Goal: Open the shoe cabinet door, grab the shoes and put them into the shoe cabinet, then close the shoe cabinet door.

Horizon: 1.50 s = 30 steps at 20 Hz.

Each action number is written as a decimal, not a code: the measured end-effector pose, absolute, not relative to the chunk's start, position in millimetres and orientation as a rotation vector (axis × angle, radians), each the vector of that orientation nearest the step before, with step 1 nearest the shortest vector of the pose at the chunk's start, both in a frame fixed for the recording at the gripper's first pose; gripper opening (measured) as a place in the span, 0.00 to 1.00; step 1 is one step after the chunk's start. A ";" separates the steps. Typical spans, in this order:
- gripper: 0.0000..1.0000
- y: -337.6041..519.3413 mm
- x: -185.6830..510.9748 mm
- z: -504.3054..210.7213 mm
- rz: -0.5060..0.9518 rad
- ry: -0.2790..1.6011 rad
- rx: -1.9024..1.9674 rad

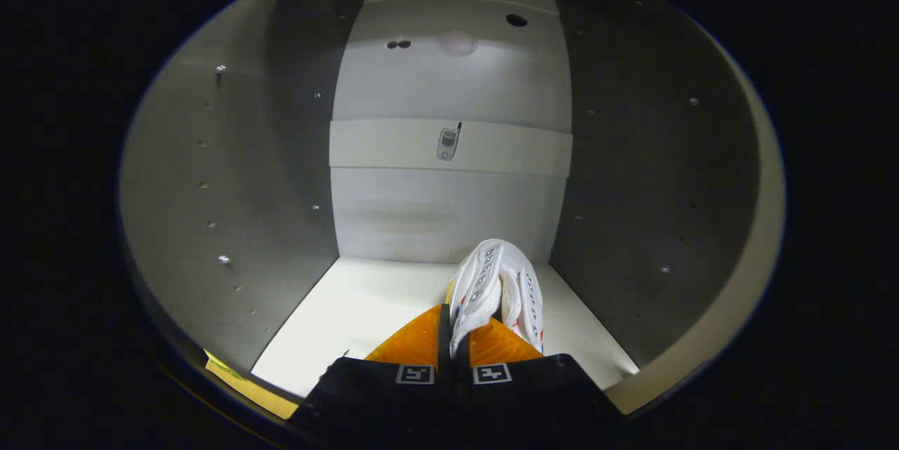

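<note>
I look into the open shoe cabinet, a pale box with a back panel [449, 85], grey side walls and a light floor [365, 309]. A white shoe [495, 288] with small grey eyelets and red-blue marks sticks up between my fingers, over the cabinet floor. My gripper [455, 327] is shut on the shoe, both fingers pressing its edge close together. Whether the sole touches the floor is hidden by the fingers. The cabinet door is out of view.
A horizontal rail [393, 144] with a small metal fitting [447, 143] crosses the back panel. Left wall [211, 176] and right wall [632, 176] carry rows of shelf-pin holes. A yellowish strip [242, 380] lies below the cabinet's front left edge.
</note>
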<state>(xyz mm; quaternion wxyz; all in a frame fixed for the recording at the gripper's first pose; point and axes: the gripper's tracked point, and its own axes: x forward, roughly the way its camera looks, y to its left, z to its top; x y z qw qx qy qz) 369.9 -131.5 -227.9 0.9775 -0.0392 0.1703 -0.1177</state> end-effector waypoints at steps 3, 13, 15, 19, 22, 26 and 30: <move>0.05 -139.7 398.6 -236.2 -0.229 0.343 -0.076; 0.05 -136.2 401.4 -252.5 -0.211 0.413 0.004; 0.07 -134.1 397.6 -250.9 -0.207 0.410 0.013; 0.15 -134.5 384.8 -247.5 -0.218 0.399 0.026; 0.32 -130.0 372.5 -243.6 -0.209 0.400 0.027; 0.51 -117.6 354.3 -224.6 -0.198 0.368 0.042; 0.74 -103.5 331.1 -202.0 -0.194 0.335 0.057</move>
